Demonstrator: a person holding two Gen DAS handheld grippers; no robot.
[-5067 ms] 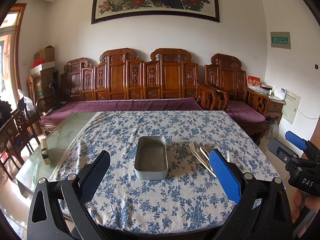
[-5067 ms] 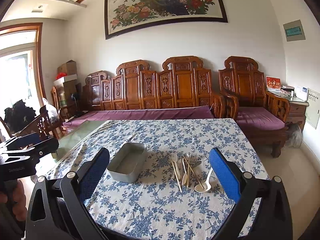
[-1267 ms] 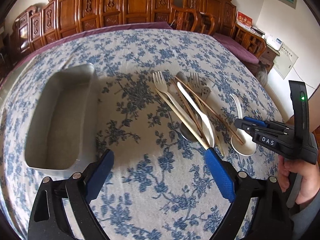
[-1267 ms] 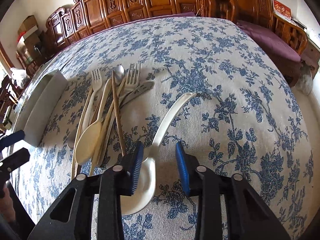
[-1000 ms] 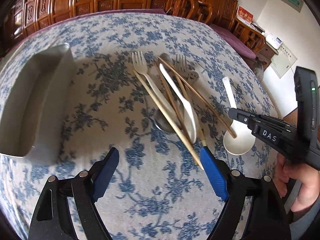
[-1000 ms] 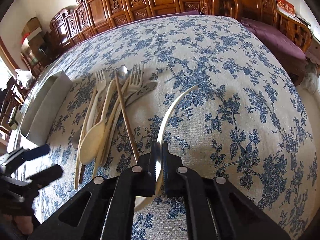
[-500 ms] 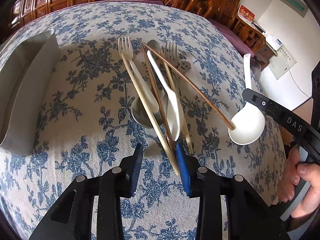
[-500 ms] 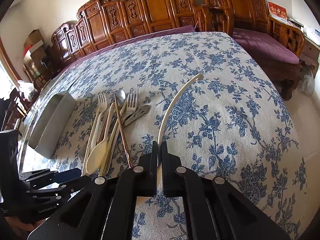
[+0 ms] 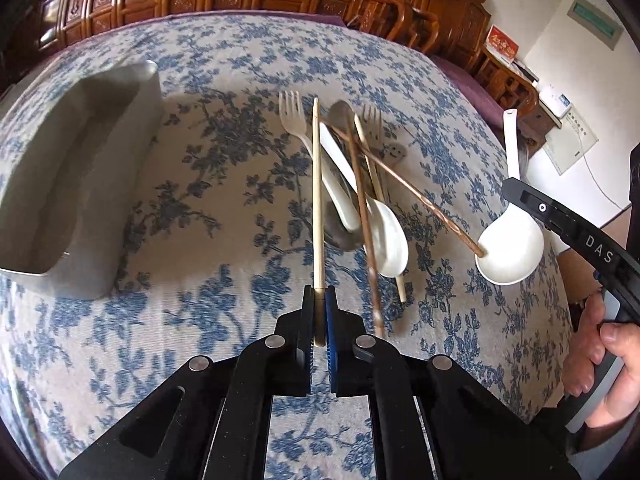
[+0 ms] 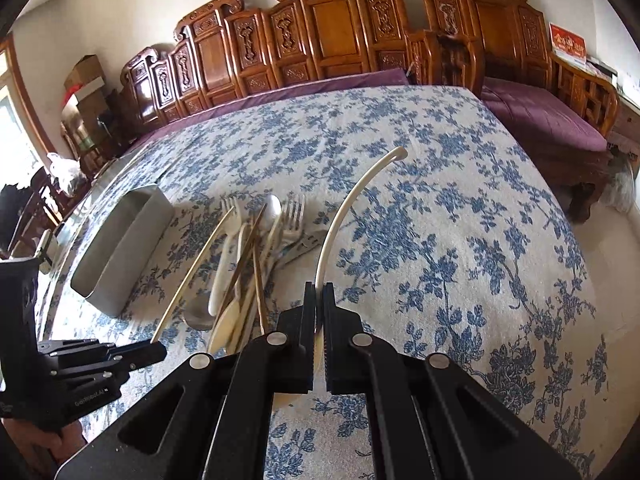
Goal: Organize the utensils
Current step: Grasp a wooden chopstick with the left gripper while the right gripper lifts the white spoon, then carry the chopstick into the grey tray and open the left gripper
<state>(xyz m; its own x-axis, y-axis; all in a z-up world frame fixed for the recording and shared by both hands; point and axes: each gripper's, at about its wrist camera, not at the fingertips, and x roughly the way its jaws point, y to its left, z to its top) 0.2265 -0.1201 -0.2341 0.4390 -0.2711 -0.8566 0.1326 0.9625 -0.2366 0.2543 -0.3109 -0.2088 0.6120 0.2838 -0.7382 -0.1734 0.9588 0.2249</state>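
A heap of forks, spoons and chopsticks (image 9: pixel 360 184) lies mid-table on the blue-flowered cloth. My left gripper (image 9: pixel 319 294) has its jaws closing tight on the near end of a pale chopstick (image 9: pixel 317 200), which points away toward the forks. A brown chopstick (image 9: pixel 366 232) beside it looks blurred. My right gripper (image 10: pixel 319 288) is shut on a white soup spoon (image 10: pixel 344 216), held above the cloth with its handle arching forward. The spoon's bowl (image 9: pixel 510 248) shows in the left wrist view. A grey metal tray (image 9: pixel 132 80) stands to the left.
A carved wooden bench (image 10: pixel 320 40) with purple cushions runs behind the table. The table's right edge (image 10: pixel 576 240) drops to the floor. A hand (image 9: pixel 608 360) grips the right tool's handle at the lower right. The left gripper (image 10: pixel 156 350) sits low at the left.
The left jaws came together on the pale chopstick, which swung straight ahead of the gripper. The right gripper rose with the white spoon clamped in it.
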